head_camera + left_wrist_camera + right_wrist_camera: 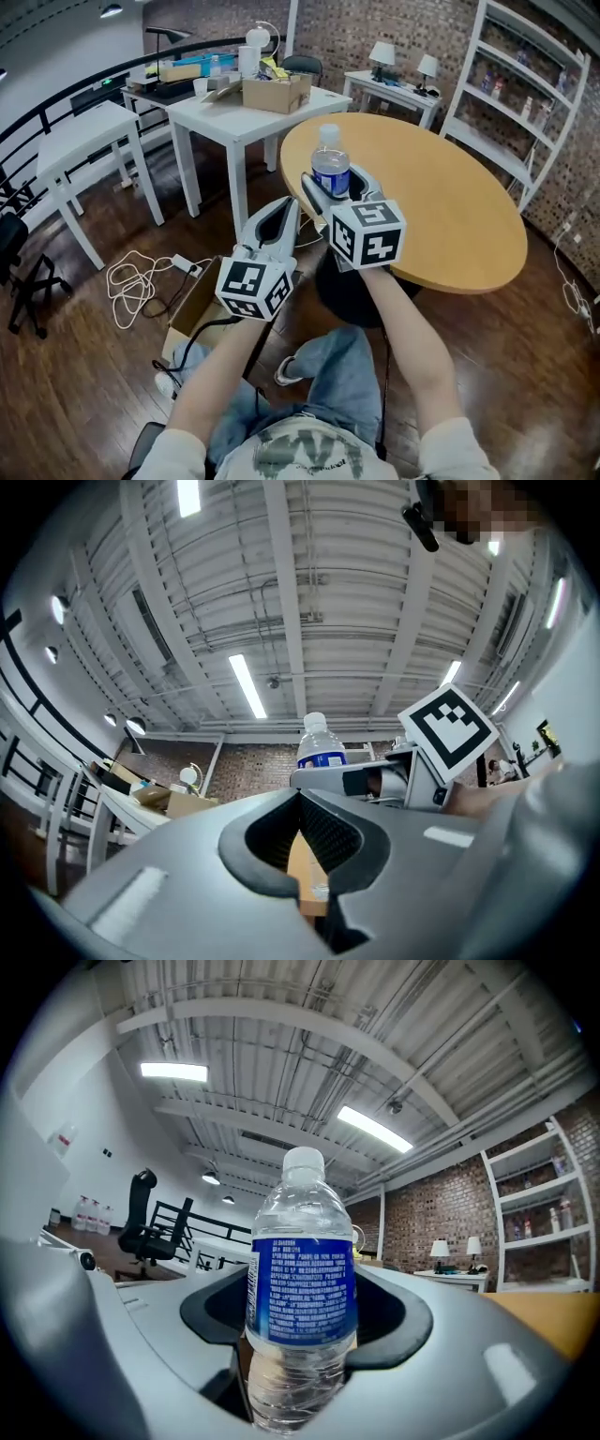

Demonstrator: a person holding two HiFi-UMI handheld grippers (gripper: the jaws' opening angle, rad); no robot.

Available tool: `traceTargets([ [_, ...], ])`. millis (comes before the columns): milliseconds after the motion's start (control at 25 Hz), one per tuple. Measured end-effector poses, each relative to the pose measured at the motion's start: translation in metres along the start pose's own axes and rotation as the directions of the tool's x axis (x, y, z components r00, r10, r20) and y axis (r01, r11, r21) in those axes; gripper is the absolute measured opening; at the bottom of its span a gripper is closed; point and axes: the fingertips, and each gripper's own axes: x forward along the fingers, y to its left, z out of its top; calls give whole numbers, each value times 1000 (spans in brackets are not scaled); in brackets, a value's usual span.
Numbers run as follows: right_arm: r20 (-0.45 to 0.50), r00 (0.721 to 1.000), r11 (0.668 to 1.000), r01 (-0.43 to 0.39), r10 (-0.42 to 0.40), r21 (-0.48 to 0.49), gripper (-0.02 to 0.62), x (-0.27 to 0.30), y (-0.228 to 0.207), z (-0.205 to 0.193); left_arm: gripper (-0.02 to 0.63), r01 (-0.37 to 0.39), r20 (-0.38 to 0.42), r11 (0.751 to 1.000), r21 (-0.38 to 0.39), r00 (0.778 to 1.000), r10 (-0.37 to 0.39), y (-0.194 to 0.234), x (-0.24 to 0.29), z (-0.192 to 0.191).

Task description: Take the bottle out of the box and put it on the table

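A clear water bottle [330,169] with a blue label and white cap stands upright between the jaws of my right gripper [334,190], which is shut on its body. It hangs over the near left edge of the round wooden table [450,206]. In the right gripper view the bottle [302,1288] fills the hollow of the right gripper [302,1340]. My left gripper [285,217] is beside and below it, jaws together and empty. In the left gripper view the left gripper [302,803] looks up at the bottle [320,744]. The open cardboard box [190,302] lies on the floor beneath my left arm.
White cables [141,277] and a power strip lie on the wooden floor by the box. Two white tables [234,117] stand behind, one bearing another cardboard box [277,92]. A white shelf unit [525,103] stands at the right, a black chair [23,272] at the left.
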Motion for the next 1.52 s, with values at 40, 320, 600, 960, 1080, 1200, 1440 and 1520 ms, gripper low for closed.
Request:
traceTargets([
  [40,1,1000,1000,16,-16,-3,296,-7,-9,2,-17,15,4,1000,-6,1000,-15,-10,5,0],
  [320,5,989,989,148,-148,6,296,-58,-82,9,-17,129,-3,990,-48,992,-129,-78,37,-12],
  [600,-26,952,951,306,-305,36,298,-119,-163,-15,-18,239,-39,967,-93,969,-244,-151,65,-40],
  [960,-42,904,900,427,-425,94,298,-153,-247,-30,-18,286,-83,952,-111,952,-296,-191,79,-65],
  [1080,-66,896,890,443,-438,107,298,-155,-260,-45,-18,282,-91,952,-119,952,-294,-196,82,-72],
  [1200,-66,895,888,445,-440,114,301,-159,-265,-55,-18,287,-91,949,-130,950,-300,-202,90,-77],
  [1440,-5,900,893,433,-436,121,313,-161,-263,-53,-18,304,-83,942,-143,944,-318,-213,99,-80],
  [1520,0,905,900,423,-426,102,316,-161,-259,-53,-18,307,-87,940,-146,943,-321,-216,97,-82],
])
